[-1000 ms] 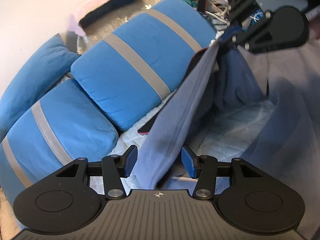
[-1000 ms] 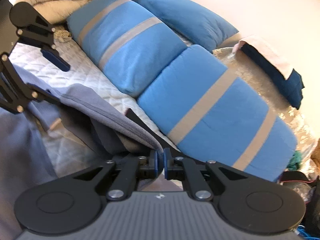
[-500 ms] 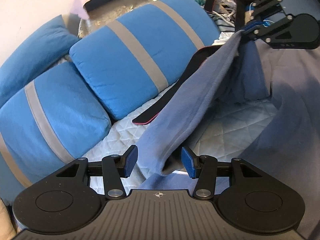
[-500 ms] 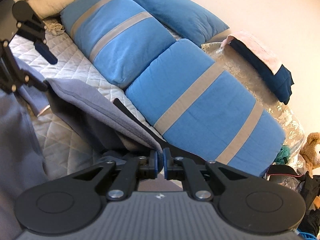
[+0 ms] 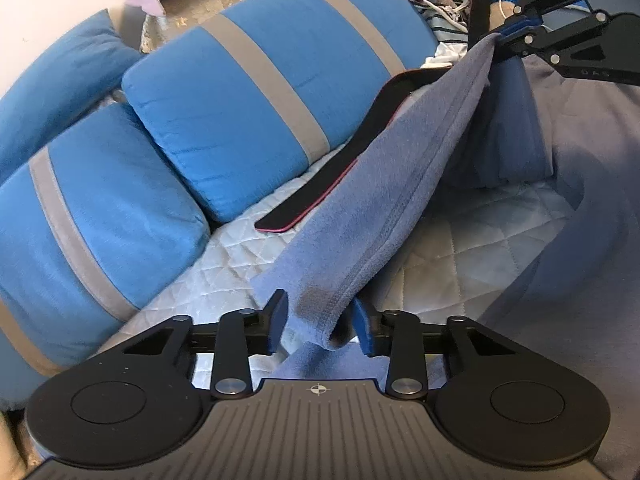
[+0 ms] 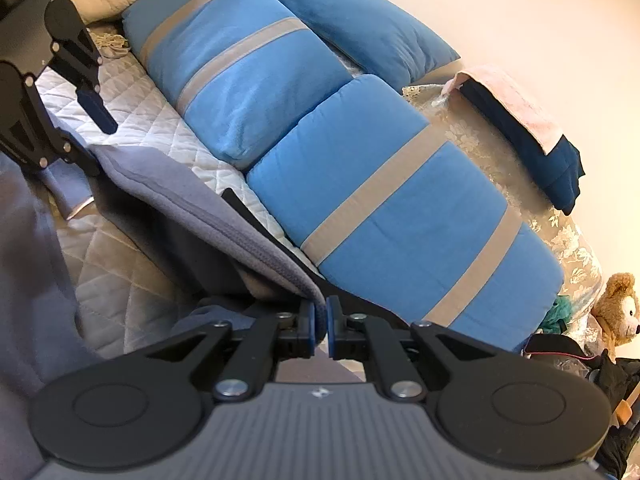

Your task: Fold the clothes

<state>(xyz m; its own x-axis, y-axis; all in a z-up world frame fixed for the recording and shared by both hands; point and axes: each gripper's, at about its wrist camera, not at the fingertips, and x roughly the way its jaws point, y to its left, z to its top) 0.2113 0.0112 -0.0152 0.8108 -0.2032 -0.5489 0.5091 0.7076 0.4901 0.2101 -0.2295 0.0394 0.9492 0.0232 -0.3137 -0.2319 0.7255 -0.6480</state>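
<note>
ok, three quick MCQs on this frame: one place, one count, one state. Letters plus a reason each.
1. Where does the black strap lie?
A. between garment and striped pillows
B. on the plain pillow
C. across the left gripper

2. How many grey bands on each striped pillow?
A. one
B. two
C. four

3. What is the right gripper doing?
A. open and empty
B. pinching the grey-blue garment
C. holding the teddy

Key: A, the strap runs alongside the garment's edge by the pillows; B, two bands cross each; B, cloth sits between nearly closed pads.

Bed with white quilted cover (image 5: 460,248): blue grey-striped pillows (image 6: 380,208) far side; grey-blue fleece garment (image 5: 376,216) near; black strap (image 5: 320,200) between.
</note>
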